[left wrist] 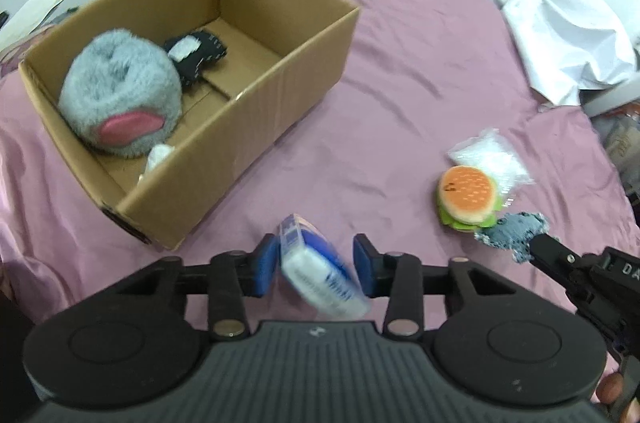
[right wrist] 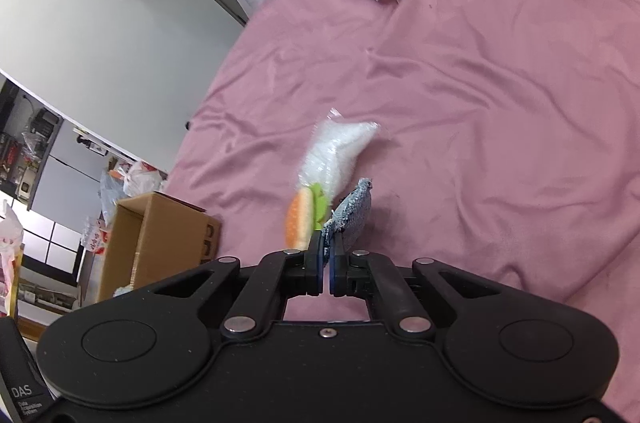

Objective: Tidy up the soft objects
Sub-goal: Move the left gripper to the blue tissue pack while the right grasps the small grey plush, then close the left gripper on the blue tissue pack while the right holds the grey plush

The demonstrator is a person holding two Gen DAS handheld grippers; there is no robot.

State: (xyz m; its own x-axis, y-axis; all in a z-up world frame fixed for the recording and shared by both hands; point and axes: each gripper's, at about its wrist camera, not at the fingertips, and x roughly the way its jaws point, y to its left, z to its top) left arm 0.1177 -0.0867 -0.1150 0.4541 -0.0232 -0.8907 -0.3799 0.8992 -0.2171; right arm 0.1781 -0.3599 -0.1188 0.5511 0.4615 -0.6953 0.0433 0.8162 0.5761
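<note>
Soft objects lie spread over a pink bedsheet (left wrist: 400,63). At left, a cardboard box (left wrist: 280,71) holds a grey plush toy (left wrist: 120,95) and a black-and-white fabric piece (left wrist: 196,57). Nearer the middle, the left tongs (left wrist: 316,265) grip a blue-and-white tissue pack (left wrist: 320,275) (blurred, tilted) clear of the sheet. To the right, a plush burger (left wrist: 468,199) rests against a clear plastic packet (left wrist: 488,159). Just beside the burger, the right tongs (right wrist: 327,255) are clamped shut on the edge of a denim pouch (right wrist: 354,213).
</note>
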